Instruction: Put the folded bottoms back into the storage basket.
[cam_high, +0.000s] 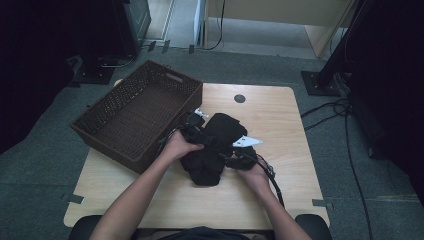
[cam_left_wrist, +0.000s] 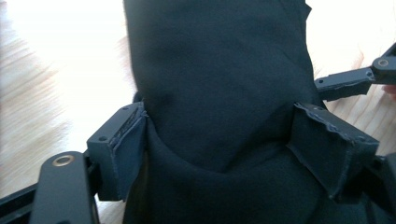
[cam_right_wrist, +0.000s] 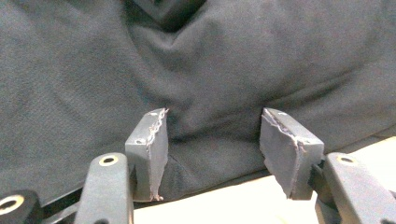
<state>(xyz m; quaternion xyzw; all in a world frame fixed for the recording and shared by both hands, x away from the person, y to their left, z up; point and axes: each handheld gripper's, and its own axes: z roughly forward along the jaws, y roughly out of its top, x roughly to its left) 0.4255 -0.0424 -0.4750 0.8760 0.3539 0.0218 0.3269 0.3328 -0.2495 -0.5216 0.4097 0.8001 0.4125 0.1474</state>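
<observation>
Nearest the person, the right gripper presses its parted, rubber-padded jaws into the soft, matte black cloth from about four o'clock; a fold bulges between the pads, but whether they pinch it cannot be told. The left gripper meets the cloth from ten o'clock, its jaws spread wide around a rounded hump of fabric without squeezing it. The cloth lies bunched at the middle of the pale, grained wooden table. Farther off, at ten o'clock, sits a dark brown rectangular woven basket.
</observation>
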